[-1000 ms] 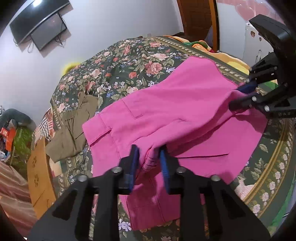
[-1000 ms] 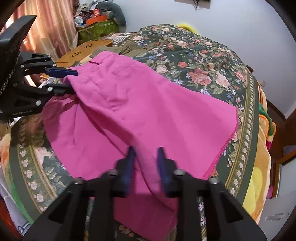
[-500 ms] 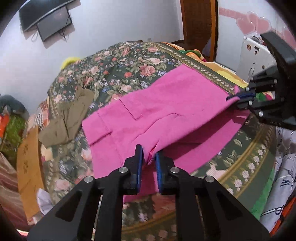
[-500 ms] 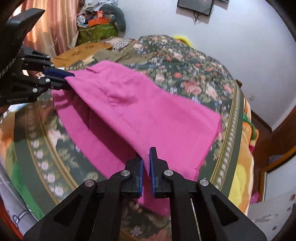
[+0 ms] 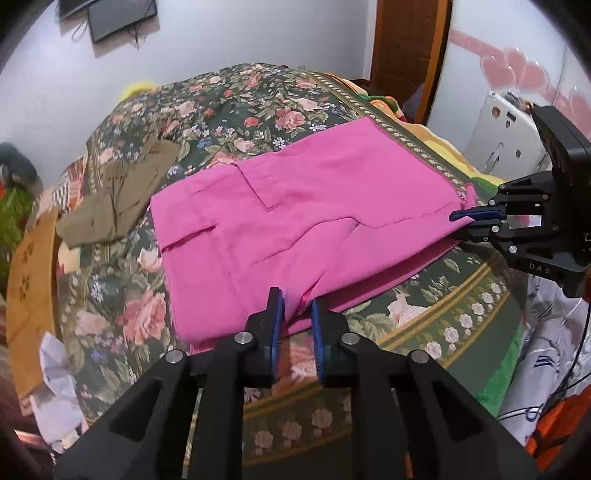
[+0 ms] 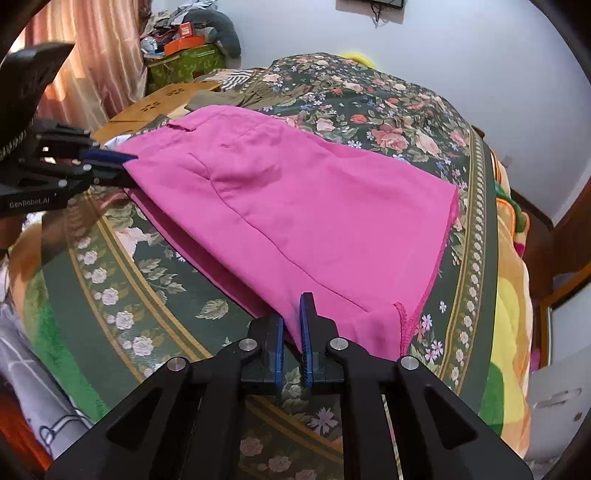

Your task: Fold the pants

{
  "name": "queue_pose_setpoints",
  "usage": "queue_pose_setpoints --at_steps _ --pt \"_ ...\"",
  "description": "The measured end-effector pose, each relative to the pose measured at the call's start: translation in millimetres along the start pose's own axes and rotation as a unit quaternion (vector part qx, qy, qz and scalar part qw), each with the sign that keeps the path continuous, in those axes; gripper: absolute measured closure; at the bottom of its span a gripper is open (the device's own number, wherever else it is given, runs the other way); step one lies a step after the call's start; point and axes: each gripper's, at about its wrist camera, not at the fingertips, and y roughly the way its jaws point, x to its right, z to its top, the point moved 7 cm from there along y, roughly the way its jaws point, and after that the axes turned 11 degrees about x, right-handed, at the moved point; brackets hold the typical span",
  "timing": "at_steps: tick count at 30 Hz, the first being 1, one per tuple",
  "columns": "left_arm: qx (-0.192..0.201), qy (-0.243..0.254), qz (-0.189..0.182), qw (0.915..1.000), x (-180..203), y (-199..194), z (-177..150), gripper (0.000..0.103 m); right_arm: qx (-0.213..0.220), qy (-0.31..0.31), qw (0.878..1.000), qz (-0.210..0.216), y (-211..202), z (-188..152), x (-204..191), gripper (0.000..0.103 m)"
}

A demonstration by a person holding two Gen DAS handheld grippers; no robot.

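Pink pants (image 5: 295, 206) doubled over on the floral bed (image 5: 236, 96), left claw (image 5: 297, 306) pinching the near fold (waist end), right claw (image 6: 291, 325) narrowly clamping the hem end, jaws just easing

Black gripper (image 5: 296, 308), blue pads (image 5: 276, 332)

Wall screen (image 5: 110, 14) cropped at top
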Motion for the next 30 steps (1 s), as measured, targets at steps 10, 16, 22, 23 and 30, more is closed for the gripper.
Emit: queue_pose_setpoints --at_steps 10,16,22,23,30 --pt "0.045 -0.037 0.034 0.9977 -45.4 -39.4 13.1 0.055 0.020 0.065 0.998 -0.007 -29.6 9.3 30.8 0.047" --pt "0.060 -0.101 0.056 0.9915 -95.0 -26.0 43.1 0.052 0.044 0.104 0.993 -0.031 -31.0 31.2 68.6 0.041" --pt "0.031 -0.165 0.038 0.9850 -128.4 27.8 61.8 0.053 0.058 0.152 0.986 -0.038 -0.8 56.7 114.5 0.041" --pt "0.023 -0.175 0.034 0.9837 -132.2 37.7 62.0 0.053 0.058 0.157 0.985 -0.039 5.2 59.2 121.3 0.041" --pt "-0.049 -0.251 -0.022 0.9664 -145.6 100.8 49.1 0.053 0.035 0.205 0.977 -0.038 68.2 68.1 169.6 0.041"
